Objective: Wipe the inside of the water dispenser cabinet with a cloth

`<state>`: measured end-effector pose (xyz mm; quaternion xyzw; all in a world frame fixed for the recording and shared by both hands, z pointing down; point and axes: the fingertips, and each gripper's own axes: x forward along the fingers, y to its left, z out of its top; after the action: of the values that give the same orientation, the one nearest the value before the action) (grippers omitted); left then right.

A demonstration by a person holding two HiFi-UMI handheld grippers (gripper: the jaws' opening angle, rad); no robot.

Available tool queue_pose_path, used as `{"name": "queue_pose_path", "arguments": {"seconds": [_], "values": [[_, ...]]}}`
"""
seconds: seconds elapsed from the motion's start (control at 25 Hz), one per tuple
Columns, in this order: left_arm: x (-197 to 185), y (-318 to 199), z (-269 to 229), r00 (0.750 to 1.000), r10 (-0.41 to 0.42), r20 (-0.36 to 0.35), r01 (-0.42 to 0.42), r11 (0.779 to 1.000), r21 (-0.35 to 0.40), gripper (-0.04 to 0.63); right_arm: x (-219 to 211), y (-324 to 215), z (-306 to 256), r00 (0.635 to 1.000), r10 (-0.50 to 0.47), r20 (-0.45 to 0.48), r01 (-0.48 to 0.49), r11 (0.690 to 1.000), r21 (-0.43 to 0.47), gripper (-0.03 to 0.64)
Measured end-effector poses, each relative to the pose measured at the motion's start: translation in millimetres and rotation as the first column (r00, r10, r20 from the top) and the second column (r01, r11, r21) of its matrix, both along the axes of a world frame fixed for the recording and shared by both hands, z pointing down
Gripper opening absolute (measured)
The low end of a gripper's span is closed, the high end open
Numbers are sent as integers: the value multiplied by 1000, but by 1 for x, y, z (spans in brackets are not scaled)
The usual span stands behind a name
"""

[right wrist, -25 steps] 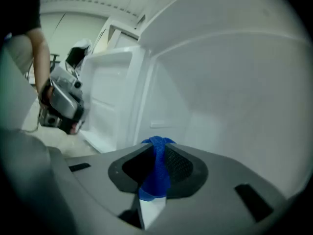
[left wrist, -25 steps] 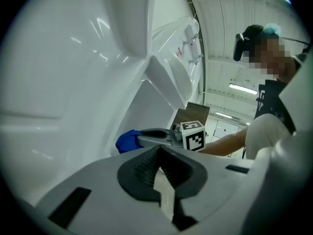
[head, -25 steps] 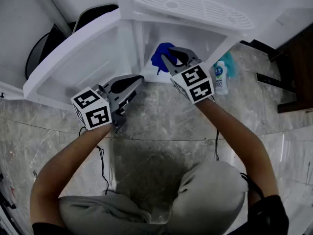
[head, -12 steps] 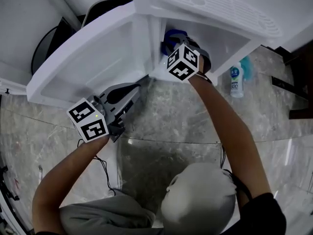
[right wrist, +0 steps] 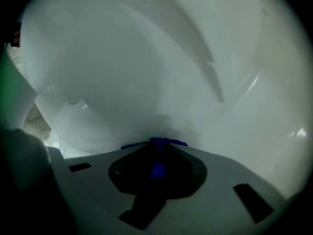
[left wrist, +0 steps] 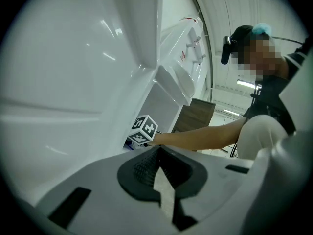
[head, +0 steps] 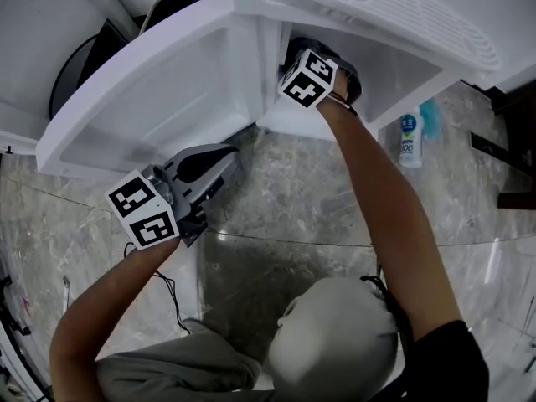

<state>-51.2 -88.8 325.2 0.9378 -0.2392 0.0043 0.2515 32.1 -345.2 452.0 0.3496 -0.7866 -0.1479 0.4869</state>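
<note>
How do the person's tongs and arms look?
Left tongs and right tongs are grey with black pads. Each carries a white cube with black square markers. A thin black cable hangs below the left arm. The right arm has a black short sleeve.

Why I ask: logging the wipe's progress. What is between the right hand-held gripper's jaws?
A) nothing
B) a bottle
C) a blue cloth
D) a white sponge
C: the right gripper view shows the right hand-held gripper with its jaws shut on a blue cloth, facing the white wall of the cabinet.
</note>
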Motion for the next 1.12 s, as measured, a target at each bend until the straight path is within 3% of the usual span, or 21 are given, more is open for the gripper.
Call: {"name": "queue_pose_path", "arguments": {"seconds": [0.2,0.36,0.64,0.76,1.12], "values": [[3,2,4,1000,7,9,-7,1000,-1,8,-5,22,-4,998,-24,59,22,999,33,51],[9,3,5,999,29,19,-29,999,12,8,-10,54,-2,995,-96,41,93,994,61,49],[6,3,8,1000,22,15,-22,1000,0,8,-3,11,2,998,-62,33,60,997,45,49],[2,2,7,1000,14,18,-14,1000,-2,8,-3,-1,-1,996,-67,61,67,998,8,49],[8,5,3,1000,26,6,-26,1000,4,8,-4,34,-10,973,-35,229,22,998,58,48]]}}
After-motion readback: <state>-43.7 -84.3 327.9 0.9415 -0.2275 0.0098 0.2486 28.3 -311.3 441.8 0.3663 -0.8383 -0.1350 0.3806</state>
